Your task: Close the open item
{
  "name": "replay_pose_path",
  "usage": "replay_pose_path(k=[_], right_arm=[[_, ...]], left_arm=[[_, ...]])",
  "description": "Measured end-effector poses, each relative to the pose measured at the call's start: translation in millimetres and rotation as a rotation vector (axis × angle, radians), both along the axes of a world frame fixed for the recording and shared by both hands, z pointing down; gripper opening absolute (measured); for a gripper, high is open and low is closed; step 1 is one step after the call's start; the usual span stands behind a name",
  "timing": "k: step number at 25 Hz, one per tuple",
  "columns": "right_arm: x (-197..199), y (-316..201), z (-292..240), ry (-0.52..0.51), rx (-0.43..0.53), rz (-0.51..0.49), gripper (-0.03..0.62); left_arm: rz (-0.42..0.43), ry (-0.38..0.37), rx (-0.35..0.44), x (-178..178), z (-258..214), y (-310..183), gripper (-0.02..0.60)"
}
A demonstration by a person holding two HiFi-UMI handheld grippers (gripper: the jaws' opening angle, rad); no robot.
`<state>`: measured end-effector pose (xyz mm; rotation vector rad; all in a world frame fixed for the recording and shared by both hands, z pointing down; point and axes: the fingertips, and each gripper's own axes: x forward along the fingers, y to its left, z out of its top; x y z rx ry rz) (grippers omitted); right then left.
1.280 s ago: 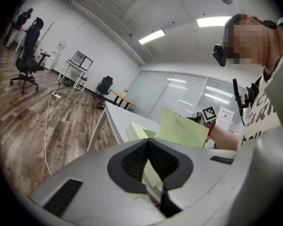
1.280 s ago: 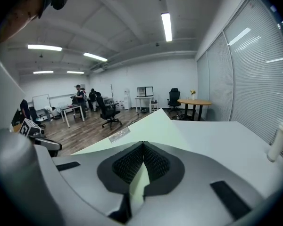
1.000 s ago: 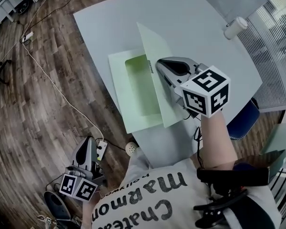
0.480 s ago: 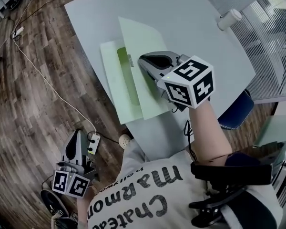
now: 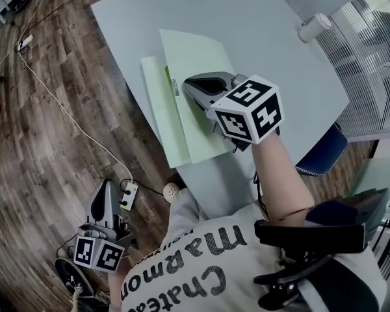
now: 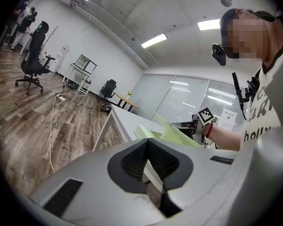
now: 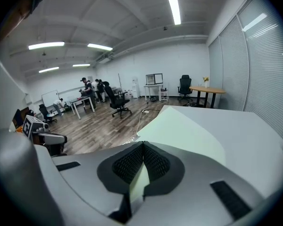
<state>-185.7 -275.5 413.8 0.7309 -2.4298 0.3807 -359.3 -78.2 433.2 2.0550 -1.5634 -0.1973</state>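
A pale green folder [image 5: 157, 112] lies near the front left edge of a grey table [image 5: 273, 38], its long side running away from the person. Its cover [image 5: 194, 52] is folded over almost flat onto the bottom leaf, with only a thin darker slit showing along the left side and a strip of the bottom leaf showing beyond it, so the closing looks nearly done. The right tool [image 5: 185, 83] lies low across the cover, tips aimed at that slit, apparently to press the leaf down the last bit rather than to lift it. In the right gripper view the jaws are clenched together at their tips with nothing caught between them; the green cover [image 7: 188, 131] shows just beyond and beneath them, and exact contact with it cannot be confirmed. The left tool [image 5: 107, 187] hangs at the person's side, well apart from the table and over the wooden floor [image 5: 45, 142], likely kept out of the way because one hand is enough here. In the left gripper view its jaws [image 6: 148, 142] are also clenched shut and empty.
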Motion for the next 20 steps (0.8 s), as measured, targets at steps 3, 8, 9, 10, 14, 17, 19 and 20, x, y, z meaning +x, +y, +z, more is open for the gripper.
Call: replay_pose_path(k=[3, 8, 9, 10, 14, 17, 19, 20], right_arm=[[-3.3, 2.3, 10.4, 0.006, -0.012, -0.003, -0.002], [-11.5, 4.9, 16.4, 0.012, -0.022, -0.001, -0.002], [-12.5, 4.8, 17.0, 0.012, -0.023, 0.0, -0.002], [-13.3, 5.1, 18.1, 0.013, -0.026, 0.0, -0.002], [-16.7, 7.6, 24.4, 0.02, -0.037, -0.003, -0.002], [-19.3, 7.8, 29.3, 0.02, -0.047, -0.004, -0.002], [-21.2, 7.4, 32.9, 0.026, -0.058, -0.009, -0.002], [-22.2, 7.3, 34.3, 0.031, -0.062, -0.012, -0.002]], left_arm=[[-0.006, -0.002, -0.011, -4.7, 8.1, 5.2, -0.003], [-0.015, 0.003, -0.032, -15.4, 17.1, 15.0, -0.003], [-0.017, 0.005, -0.034, -16.3, 17.9, 15.9, -0.003], [-0.018, 0.007, -0.036, -16.6, 18.8, 16.8, -0.003], [-0.017, 0.01, -0.045, -17.6, 23.6, 20.9, -0.003], [-0.021, 0.013, -0.051, -19.5, 26.9, 23.2, -0.003], [-0.023, 0.015, -0.055, -20.3, 28.1, 23.5, -0.003], [-0.025, 0.017, -0.057, -20.9, 28.3, 23.2, -0.003]])
